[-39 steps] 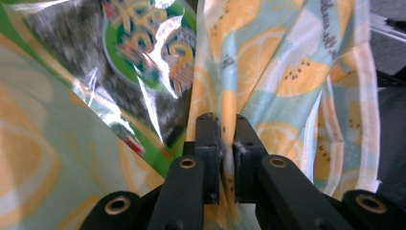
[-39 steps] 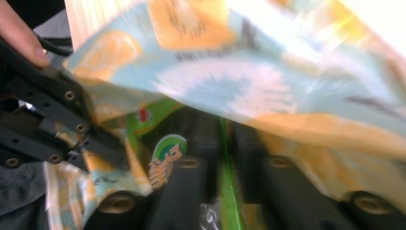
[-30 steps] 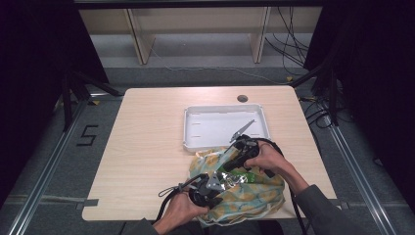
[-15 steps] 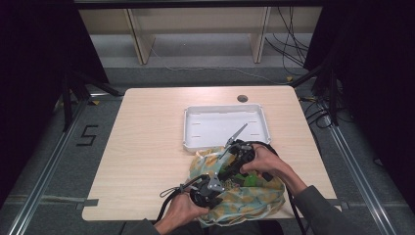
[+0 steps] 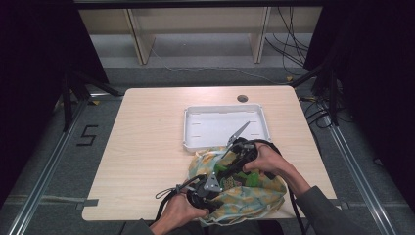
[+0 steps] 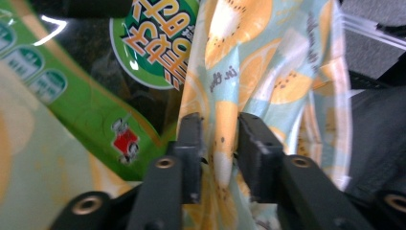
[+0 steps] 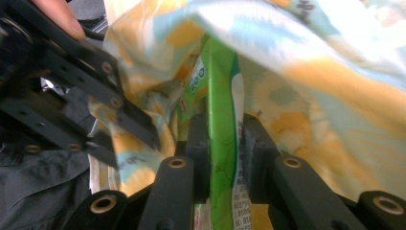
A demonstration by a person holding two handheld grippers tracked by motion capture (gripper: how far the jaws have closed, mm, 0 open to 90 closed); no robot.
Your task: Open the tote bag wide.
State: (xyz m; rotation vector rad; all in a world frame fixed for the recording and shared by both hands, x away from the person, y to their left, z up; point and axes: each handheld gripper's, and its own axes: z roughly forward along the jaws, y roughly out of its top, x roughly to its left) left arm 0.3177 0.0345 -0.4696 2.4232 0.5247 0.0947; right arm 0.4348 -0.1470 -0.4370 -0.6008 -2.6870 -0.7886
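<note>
A cloth bag (image 5: 244, 196) printed with yellow citrus slices lies at the table's near edge. My left gripper (image 6: 219, 143) is shut on a fold of the bag's cloth (image 6: 225, 120) at its opening; in the high view it sits at the bag's left (image 5: 203, 188). My right gripper (image 7: 225, 148) is shut on the edge of a green snack packet (image 7: 222, 96), which sits partly inside the bag. The packet's green and black face (image 6: 95, 86) shows beside the cloth. In the high view the packet (image 5: 230, 174) pokes out between both hands, with the right gripper (image 5: 235, 164) above it.
A white rectangular tray (image 5: 225, 125) stands just behind the bag, nothing in it. A round cable hole (image 5: 242, 98) is at the table's far edge. The left half of the table (image 5: 142, 147) is bare wood. The left gripper's black frame (image 7: 72, 86) shows close in the right gripper view.
The right hand and its gripper have moved down and nearer, carrying the green packet deeper toward the bag's opening. The left hand has stayed holding the bag.
</note>
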